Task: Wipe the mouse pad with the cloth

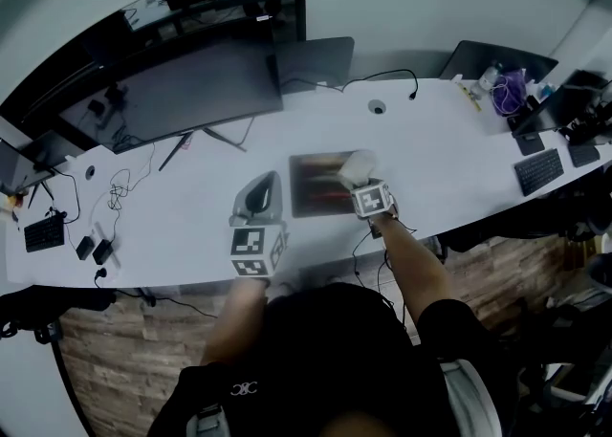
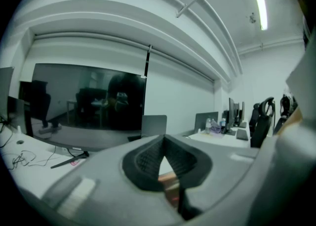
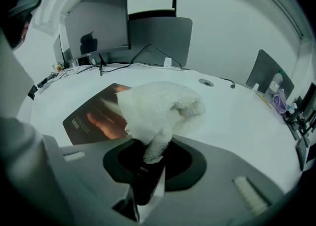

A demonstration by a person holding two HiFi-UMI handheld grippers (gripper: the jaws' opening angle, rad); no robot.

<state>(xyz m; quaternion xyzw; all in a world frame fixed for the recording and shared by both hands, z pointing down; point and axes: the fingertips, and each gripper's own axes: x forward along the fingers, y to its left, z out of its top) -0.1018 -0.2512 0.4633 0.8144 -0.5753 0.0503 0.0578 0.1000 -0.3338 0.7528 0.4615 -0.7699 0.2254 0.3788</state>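
A dark mouse pad (image 1: 320, 186) with a reddish print lies on the white desk (image 1: 191, 215) in front of me. My right gripper (image 1: 368, 191) is shut on a bunched white cloth (image 1: 356, 167), which rests over the pad's right edge. In the right gripper view the cloth (image 3: 160, 111) bulges out of the gripper (image 3: 150, 158), with the pad (image 3: 94, 116) to its left. My left gripper (image 1: 258, 198) hovers just left of the pad, shut and holding nothing. In the left gripper view its tips (image 2: 164, 141) meet, and a strip of the pad (image 2: 170, 184) shows through the gap below them.
A large monitor (image 1: 191, 91) and a laptop back (image 1: 316, 62) stand behind the pad. Loose cables (image 1: 120, 196), power adapters (image 1: 93, 250) and a small keyboard (image 1: 44, 232) lie at the left. Another keyboard (image 1: 538, 170) and a bottle (image 1: 490, 78) sit far right.
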